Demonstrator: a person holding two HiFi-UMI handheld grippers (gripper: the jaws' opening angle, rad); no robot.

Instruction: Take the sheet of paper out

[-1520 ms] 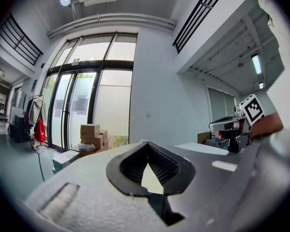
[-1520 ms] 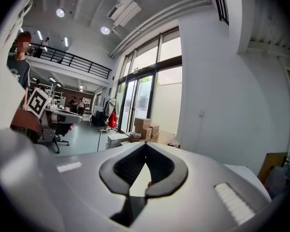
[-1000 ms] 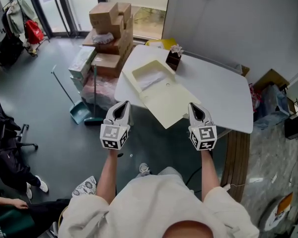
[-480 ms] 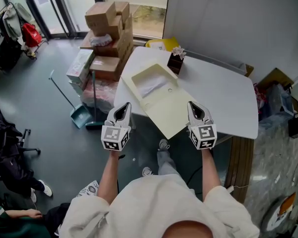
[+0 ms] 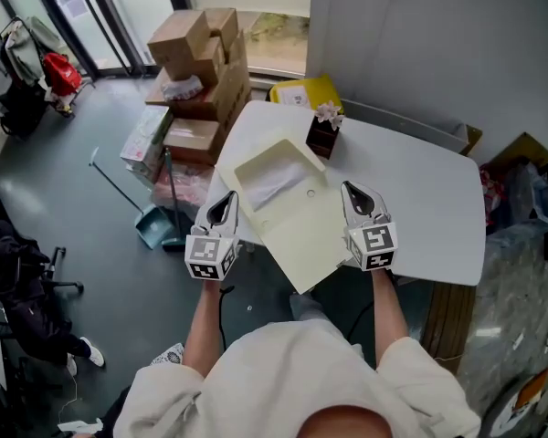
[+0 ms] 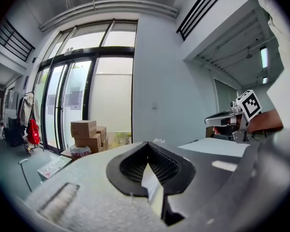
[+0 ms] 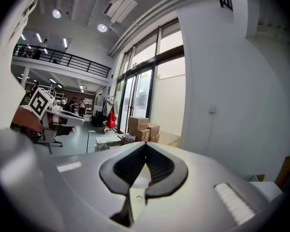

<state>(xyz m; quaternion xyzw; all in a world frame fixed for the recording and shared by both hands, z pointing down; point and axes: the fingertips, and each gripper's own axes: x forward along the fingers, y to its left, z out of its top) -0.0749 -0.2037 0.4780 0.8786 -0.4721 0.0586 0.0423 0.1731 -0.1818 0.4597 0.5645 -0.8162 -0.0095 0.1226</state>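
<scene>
I see the white table [image 5: 411, 190] carrying an open cream case [image 5: 301, 226], lid overhanging the near edge. The sheet of paper [image 5: 272, 173] lies in its tray. My left gripper [image 5: 226, 199] and right gripper [image 5: 350, 190] hover either side of the lid, both pinched closed, empty.

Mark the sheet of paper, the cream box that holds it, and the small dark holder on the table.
sheet of paper [image 5: 272, 182]: head view, middle of the white sheet.
cream box [image 5: 303, 237]: head view, on its opened lid.
dark holder [image 5: 321, 140]: head view, on its front face.
</scene>
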